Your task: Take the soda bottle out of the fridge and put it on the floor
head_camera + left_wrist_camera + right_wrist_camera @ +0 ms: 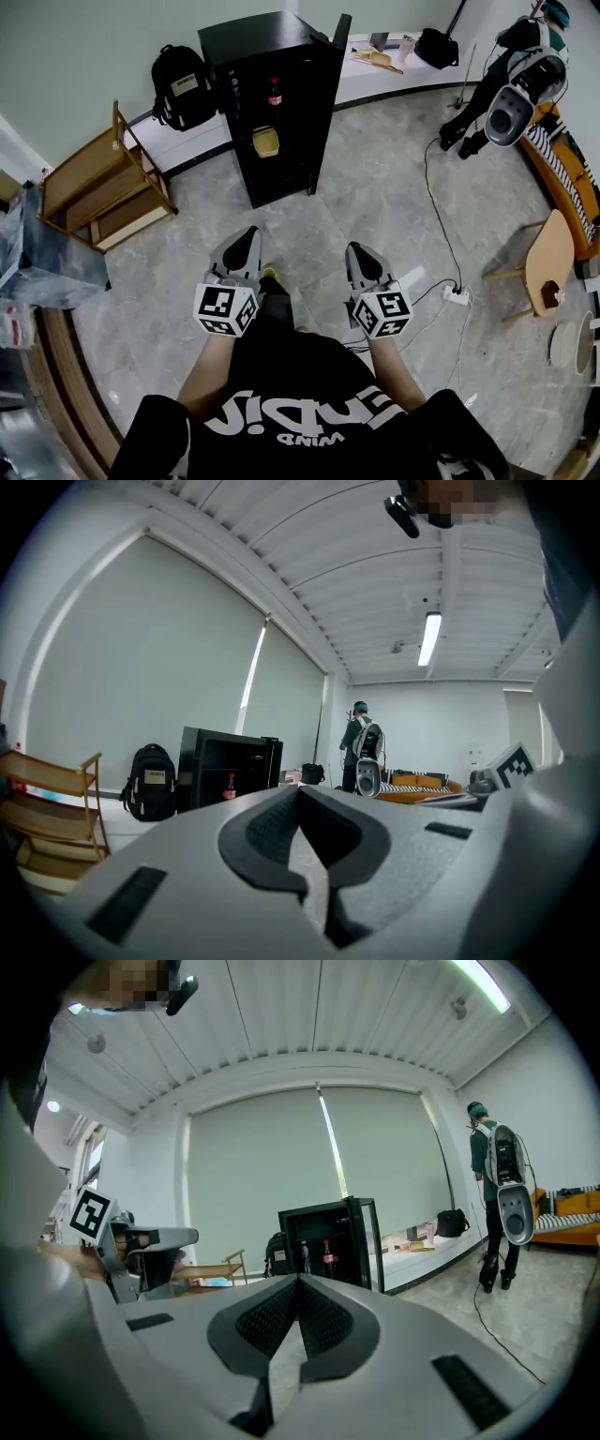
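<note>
A small black fridge (273, 103) stands open against the far wall. The soda bottle (274, 93), dark with a red label, stands upright on its upper shelf; it also shows as the bottle (230, 787) in the left gripper view and the bottle (329, 1258) in the right gripper view. A yellow item (266, 141) lies on the shelf below. My left gripper (249, 240) and right gripper (358, 251) are held side by side well in front of the fridge. Both are shut, tips together, with nothing between them.
A black backpack (182, 87) leans left of the fridge, next to a wooden shelf unit (105, 186). A power strip (456, 294) and cable lie on the floor at right, near a wooden chair (544, 262). A person (497, 1199) with gear stands far right.
</note>
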`<state>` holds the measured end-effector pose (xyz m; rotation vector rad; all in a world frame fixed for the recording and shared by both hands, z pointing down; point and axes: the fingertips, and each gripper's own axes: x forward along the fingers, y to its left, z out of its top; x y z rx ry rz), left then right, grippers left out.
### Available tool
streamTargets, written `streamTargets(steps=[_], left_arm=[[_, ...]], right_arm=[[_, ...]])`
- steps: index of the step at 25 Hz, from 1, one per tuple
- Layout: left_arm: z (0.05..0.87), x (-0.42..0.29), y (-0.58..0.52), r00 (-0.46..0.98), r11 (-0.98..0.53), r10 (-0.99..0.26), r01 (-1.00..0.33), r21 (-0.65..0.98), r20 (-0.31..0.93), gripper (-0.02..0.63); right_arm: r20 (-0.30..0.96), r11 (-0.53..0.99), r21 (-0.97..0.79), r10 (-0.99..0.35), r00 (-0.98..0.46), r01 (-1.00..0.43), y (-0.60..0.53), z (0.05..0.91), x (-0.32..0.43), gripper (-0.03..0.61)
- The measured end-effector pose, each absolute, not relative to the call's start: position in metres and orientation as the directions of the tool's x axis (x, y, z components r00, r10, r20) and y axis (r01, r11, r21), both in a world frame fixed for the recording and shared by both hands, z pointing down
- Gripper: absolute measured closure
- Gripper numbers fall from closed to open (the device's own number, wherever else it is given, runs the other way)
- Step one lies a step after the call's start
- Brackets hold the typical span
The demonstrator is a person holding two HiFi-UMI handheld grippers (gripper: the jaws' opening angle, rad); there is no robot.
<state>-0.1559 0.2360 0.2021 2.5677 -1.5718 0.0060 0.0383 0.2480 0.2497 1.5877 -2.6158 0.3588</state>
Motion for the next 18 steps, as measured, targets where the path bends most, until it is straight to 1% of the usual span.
streamTargets(steps=[8, 14, 18], left_arm=[[0.208, -0.137, 0.175, 0.471, -0.462, -0.880, -0.878, 0.124, 0.063, 0.607], [0.214, -0.134, 0.101, 0.481, -0.462, -0.874, -0.867, 0.187, 0.067, 0.607], [0.211, -0.133, 0.045, 0.496, -0.476, -0.864, -0.860, 0.182, 0.081, 0.609]], right_arm=[[0.164, 0.437, -0.154, -0.873, -0.459, -0.886, 0.192, 0.254, 0.057, 0.555], [0.170, 0.421, -0.132, -0.882, -0.439, -0.898, 0.122, 0.256, 0.067, 0.556], [0.171, 0.414, -0.130, -0.886, -0.432, -0.901, 0.070, 0.247, 0.065, 0.556]])
